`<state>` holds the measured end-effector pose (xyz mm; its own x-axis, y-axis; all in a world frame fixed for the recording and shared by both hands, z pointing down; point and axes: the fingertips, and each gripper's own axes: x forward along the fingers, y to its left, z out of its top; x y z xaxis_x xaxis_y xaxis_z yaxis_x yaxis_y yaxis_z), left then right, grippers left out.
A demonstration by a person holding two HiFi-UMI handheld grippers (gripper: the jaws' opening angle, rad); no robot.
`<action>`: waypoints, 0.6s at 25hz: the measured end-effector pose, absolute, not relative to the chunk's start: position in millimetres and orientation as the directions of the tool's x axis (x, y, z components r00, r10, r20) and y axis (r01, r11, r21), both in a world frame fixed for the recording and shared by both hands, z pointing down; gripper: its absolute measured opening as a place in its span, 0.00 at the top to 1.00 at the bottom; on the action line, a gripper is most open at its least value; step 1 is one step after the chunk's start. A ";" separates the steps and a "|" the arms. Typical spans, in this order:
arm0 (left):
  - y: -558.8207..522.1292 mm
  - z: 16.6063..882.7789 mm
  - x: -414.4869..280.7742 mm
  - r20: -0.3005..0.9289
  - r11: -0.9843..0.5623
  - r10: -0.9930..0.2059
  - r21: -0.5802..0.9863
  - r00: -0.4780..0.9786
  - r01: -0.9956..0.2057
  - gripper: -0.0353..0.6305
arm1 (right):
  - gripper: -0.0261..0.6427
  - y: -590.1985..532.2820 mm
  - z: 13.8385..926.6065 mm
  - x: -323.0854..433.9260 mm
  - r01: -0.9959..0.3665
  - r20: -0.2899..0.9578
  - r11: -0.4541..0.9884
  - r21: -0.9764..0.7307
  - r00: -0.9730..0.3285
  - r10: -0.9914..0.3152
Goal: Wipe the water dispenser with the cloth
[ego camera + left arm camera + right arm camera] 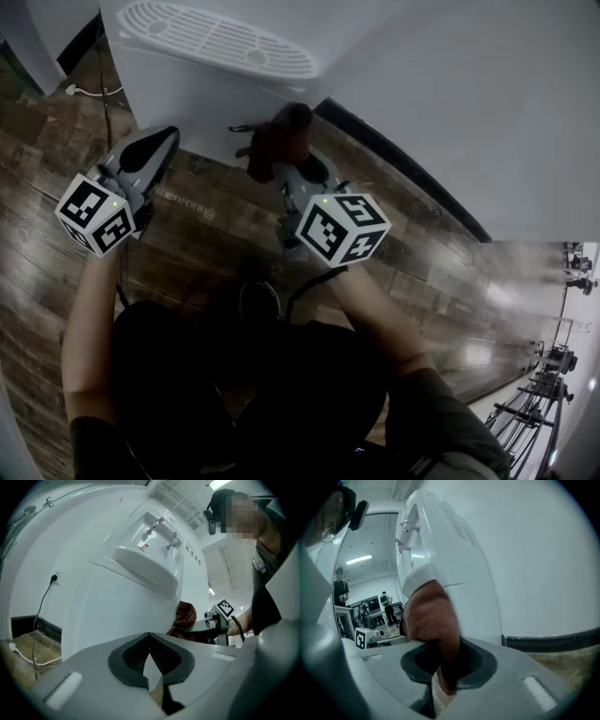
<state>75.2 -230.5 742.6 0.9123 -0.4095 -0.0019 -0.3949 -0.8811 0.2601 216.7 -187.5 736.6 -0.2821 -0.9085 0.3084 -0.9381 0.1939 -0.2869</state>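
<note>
head view: looks steeply down on a white water dispenser (216, 89) standing on a wooden floor (202, 234), with the right tongs (298, 171) clamped on a rust-brown cloth (277, 141) held up at the dispenser's lower front, seemingly against the panel, though contact cannot be confirmed from here. puts the left tongs (155, 141) off to the left, near the dispenser's base and apart from the cloth. left gripper view: shows the left tongs (150, 641) drawn together at the tips with nothing between them, pointing up at the dispenser's white body (122, 597), the taps (161, 531) high above and a power cable (44, 602) down the wall at left; catches the cloth (185, 618) at the dispenser's far edge. right gripper view: confirms the right tongs (445, 667) gripping the bunched cloth (433, 620), its free end raised beside the dispenser's side (454, 550). judging progress: looks like wiping low on the body; no streaks or damp patches to mark what is done, so probably leaves the tap recess, tray and top to cover.
</note>
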 end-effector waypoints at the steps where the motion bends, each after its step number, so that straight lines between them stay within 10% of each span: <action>1: -230.0 743.6 77.9 0.000 -0.883 -0.404 0.262 0.915 -0.390 0.93 | 0.87 -184.7 739.2 223.4 -0.940 0.314 0.178 -0.290 -0.269 -0.910; 15: -227.1 838.2 -55.4 0.153 -0.712 -0.629 0.282 0.763 -0.643 0.93 | 0.87 -188.8 894.2 22.2 -0.713 0.519 0.517 -0.474 -0.700 -0.490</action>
<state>-55.4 -227.1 838.2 0.7626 -0.6285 0.1532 -0.6433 -0.7119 0.2817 22.2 -188.8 894.2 -0.7004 -0.4900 0.5191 -0.7129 0.5170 -0.4738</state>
